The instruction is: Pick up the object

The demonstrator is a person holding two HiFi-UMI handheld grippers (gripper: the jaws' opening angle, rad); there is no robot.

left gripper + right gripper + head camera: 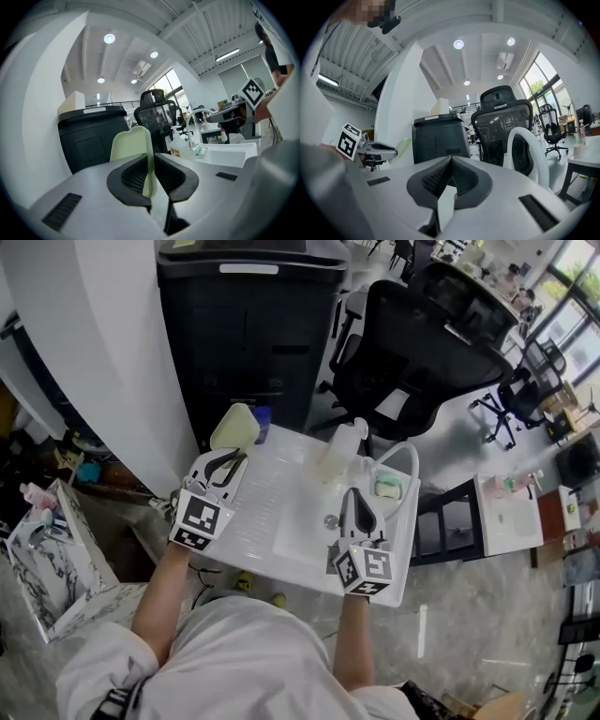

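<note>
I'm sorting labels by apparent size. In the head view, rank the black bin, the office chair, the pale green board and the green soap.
Largest: black bin and office chair, about alike, so unranked.
Then the pale green board.
Smallest: the green soap.

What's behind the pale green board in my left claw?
Behind the pale green flat board: a tall black bin and a black mesh office chair. A blue object there is mostly covered.

**Colours Across the Scene**

Pale green flat object (234,426); white counter (272,488); black bin (248,343) with white strip on top; black chair (412,362); black-and-white square markers on left gripper (228,457) and right gripper (360,498), dark textured pads; white box (66,559) veined grey like marble.
</note>
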